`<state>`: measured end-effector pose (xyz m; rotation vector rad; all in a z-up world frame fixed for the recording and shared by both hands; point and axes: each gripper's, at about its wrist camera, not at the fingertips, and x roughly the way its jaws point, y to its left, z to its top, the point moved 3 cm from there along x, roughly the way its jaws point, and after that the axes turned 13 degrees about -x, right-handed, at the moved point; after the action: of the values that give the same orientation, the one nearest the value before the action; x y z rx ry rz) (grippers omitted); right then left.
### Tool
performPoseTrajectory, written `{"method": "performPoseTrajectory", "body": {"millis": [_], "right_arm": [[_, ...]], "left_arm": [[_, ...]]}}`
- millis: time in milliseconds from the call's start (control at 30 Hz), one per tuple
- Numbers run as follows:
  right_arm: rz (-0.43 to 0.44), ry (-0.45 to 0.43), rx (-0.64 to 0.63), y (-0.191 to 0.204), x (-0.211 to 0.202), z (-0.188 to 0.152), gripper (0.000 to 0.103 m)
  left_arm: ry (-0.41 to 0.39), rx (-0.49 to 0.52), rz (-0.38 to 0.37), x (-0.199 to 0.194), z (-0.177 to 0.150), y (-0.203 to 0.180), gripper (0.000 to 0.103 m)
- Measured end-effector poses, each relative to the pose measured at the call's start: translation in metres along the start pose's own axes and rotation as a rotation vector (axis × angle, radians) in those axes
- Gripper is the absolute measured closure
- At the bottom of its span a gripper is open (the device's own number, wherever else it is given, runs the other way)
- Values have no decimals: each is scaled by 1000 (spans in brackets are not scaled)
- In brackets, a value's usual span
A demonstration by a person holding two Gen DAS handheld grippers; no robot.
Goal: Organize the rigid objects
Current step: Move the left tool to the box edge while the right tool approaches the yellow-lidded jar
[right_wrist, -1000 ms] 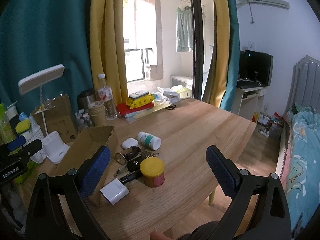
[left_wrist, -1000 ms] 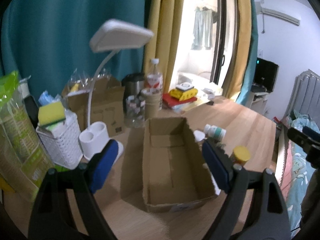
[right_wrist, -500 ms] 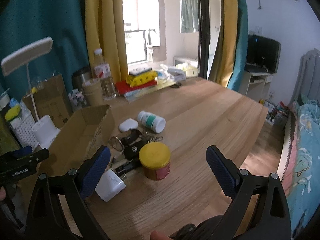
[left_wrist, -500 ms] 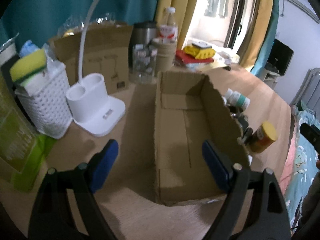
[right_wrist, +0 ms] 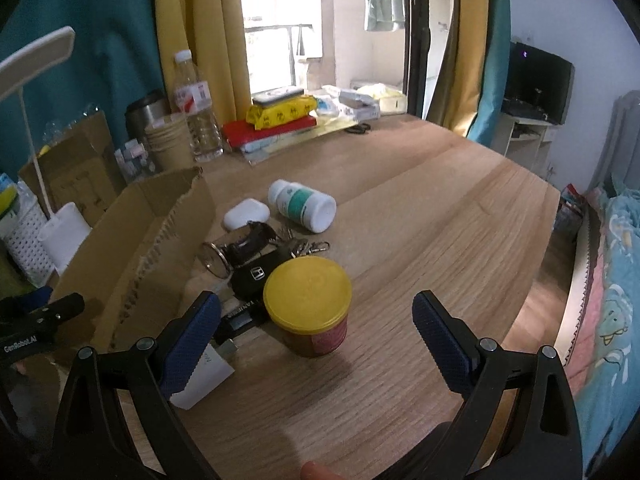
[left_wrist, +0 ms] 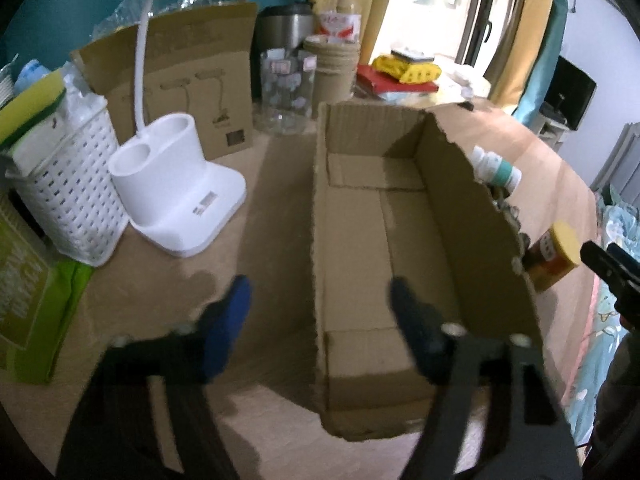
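left view: the left gripper [left_wrist: 320, 312] is wide open and holds nothing. its fingers sit on each side of the near left wall of the cardboard box [left_wrist: 416, 236], whose long side runs away from it.
right view: the right gripper [right_wrist: 316, 336] is wide open and holds nothing. the yellow-lid jar [right_wrist: 308, 304] stands just ahead between its fingers, so this hand is nearer. the box is to the left.

left hand-held gripper [left_wrist: 320, 316] has dropped low over the cardboard box [left_wrist: 384, 240], its fingers now straddling the left wall; blurred, contact unclear. right hand-held gripper [right_wrist: 316, 334] has closed in on the yellow-lidded jar [right_wrist: 307, 304], now between its spread fingers.
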<state>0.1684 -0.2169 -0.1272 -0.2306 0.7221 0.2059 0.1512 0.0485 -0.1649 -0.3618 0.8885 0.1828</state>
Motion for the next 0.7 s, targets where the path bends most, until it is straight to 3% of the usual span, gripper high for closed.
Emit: {"method": "performPoseTrajectory", "body": {"millis": [133,267,467,700], "right_arm": [[7,11,-3,0,8,-1,5],[13,20,-2,0,12,-4,5],[24,31,-1,-1,17,-5,5],[25,32,0,-3,18,-6,5]], "left_arm": [[21,4,12,6,-3,2,60],[36,27,21,9,-7,-1,92],[13,39,20,5,-6,-3,100],[10,56,6,3,-8,-7,101]]}}
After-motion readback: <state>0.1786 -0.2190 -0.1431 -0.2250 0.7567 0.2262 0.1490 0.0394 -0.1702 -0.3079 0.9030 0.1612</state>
